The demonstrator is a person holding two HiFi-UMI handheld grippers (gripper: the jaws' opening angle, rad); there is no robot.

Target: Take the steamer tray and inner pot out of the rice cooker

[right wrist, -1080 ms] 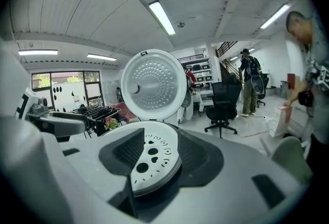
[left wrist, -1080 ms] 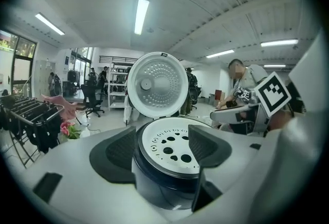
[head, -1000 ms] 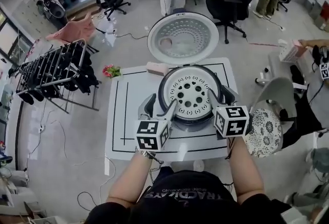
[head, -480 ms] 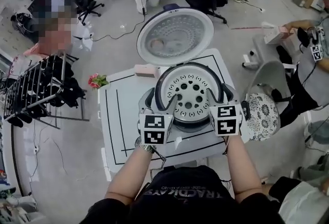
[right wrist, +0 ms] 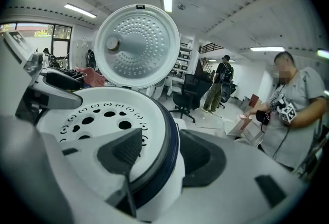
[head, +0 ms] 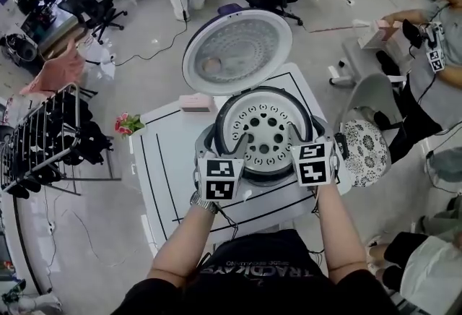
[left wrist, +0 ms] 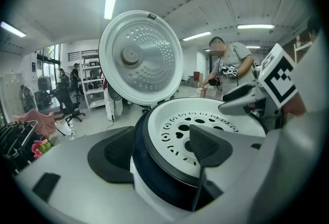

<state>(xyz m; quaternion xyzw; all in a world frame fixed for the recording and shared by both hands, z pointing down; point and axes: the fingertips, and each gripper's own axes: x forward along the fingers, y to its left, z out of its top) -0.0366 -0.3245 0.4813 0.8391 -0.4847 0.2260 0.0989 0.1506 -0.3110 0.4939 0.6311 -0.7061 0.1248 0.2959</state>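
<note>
The white rice cooker stands on the table with its round lid swung up at the back. The white steamer tray with several holes sits in its mouth and hides the inner pot. My left gripper is open astride the left rim, one jaw over the tray and the other outside the wall. My right gripper straddles the right rim the same way. Its jaws have just been opening, with the rim and the tray's edge between them, not pressed.
The cooker stands on a white table marked with black lines; a pink box lies left of the lid. A patterned stool is close on the right, a clothes rack and flowers on the left. A person stands far right.
Both grippers have sunk a little and tipped down over the cooker's rim. The tray and the lid have not moved.
</note>
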